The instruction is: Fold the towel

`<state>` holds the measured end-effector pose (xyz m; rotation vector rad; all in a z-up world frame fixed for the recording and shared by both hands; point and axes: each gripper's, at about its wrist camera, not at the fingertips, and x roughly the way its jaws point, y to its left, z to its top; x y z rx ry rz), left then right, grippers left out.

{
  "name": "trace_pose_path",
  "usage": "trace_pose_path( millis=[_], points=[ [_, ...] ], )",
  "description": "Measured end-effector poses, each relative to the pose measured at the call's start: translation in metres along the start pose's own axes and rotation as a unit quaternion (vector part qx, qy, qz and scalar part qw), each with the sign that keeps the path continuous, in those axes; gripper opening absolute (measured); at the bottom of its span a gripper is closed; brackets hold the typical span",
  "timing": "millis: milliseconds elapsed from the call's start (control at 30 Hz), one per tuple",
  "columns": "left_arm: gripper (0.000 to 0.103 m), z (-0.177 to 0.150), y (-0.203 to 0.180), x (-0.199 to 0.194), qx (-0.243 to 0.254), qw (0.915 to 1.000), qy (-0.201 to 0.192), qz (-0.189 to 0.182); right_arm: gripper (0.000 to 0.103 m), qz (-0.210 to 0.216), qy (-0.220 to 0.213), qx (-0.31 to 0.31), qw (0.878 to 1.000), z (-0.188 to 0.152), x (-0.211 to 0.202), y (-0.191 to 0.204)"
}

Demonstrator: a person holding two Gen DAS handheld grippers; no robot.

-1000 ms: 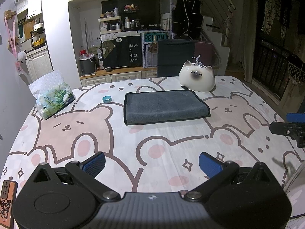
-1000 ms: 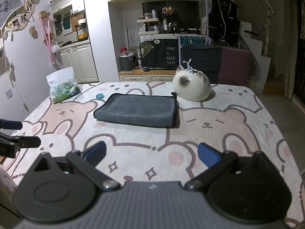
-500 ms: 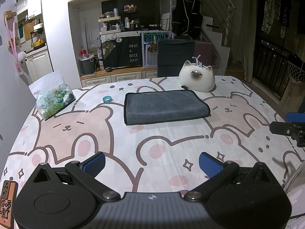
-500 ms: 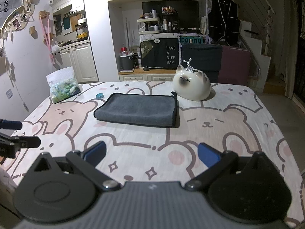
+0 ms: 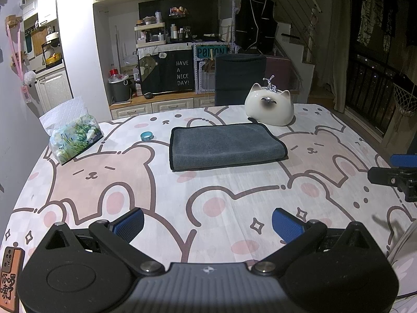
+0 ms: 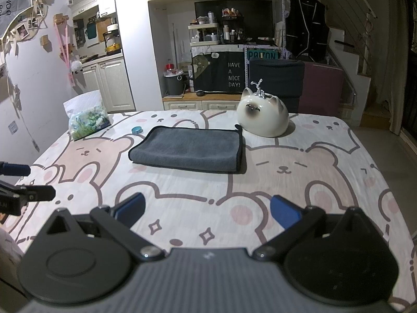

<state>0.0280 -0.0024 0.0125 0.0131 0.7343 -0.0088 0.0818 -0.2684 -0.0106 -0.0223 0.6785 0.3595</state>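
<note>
A dark grey towel (image 5: 224,146) with black trim lies folded flat on the bear-print tablecloth (image 5: 109,182), toward the far middle. It also shows in the right wrist view (image 6: 187,149). My left gripper (image 5: 208,223) is open and empty, low over the table's near edge, well short of the towel. My right gripper (image 6: 207,210) is open and empty, also near the front edge. Each gripper shows at the side of the other's view: the right gripper (image 5: 391,172) and the left gripper (image 6: 23,182).
A white ceramic cat (image 5: 269,108) stands just behind the towel's far right corner. A small teal ring (image 5: 146,136) lies left of the towel. A tissue pack (image 5: 73,133) sits at the far left. A dark chair (image 5: 239,78) stands behind the table.
</note>
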Motion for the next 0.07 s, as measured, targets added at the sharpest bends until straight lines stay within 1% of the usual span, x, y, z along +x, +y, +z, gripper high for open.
trace_pose_path(
  millis=[67],
  points=[
    [0.103,-0.0002,0.0003,-0.0002,0.0,1.0,0.0,0.0,0.103,0.0,0.0,0.0,1.0,-0.0005,0.0,0.0005]
  ],
)
